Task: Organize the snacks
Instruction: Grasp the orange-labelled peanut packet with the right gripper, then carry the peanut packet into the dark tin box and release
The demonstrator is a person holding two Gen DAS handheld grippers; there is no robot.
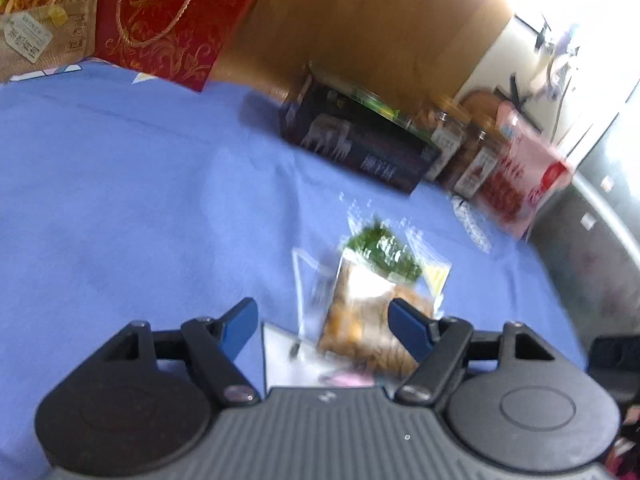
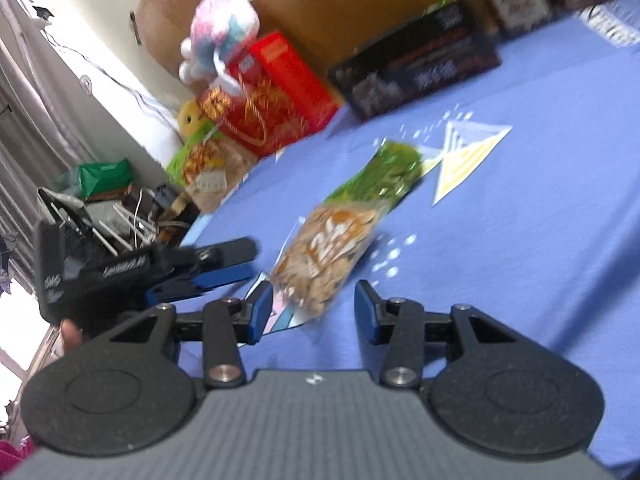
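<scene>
A clear snack bag [image 1: 372, 304] with a green top and brown crackers lies on the blue cloth [image 1: 120, 200]. My left gripper [image 1: 324, 330] is open, with the bag's near end between and just beyond its blue fingers. In the right wrist view the same bag [image 2: 332, 248] lies just ahead of my right gripper [image 2: 314, 312], which is open and empty. The left gripper [image 2: 216, 268] shows there at the left, beside the bag.
A black box [image 1: 356, 140], two jars [image 1: 464, 144] and a pink bag [image 1: 520, 176] stand at the back of the cloth. A red gift bag [image 1: 168, 20] and a green snack box [image 1: 44, 12] stand at the far left. A plush toy [image 2: 220, 36] sits on the red bag.
</scene>
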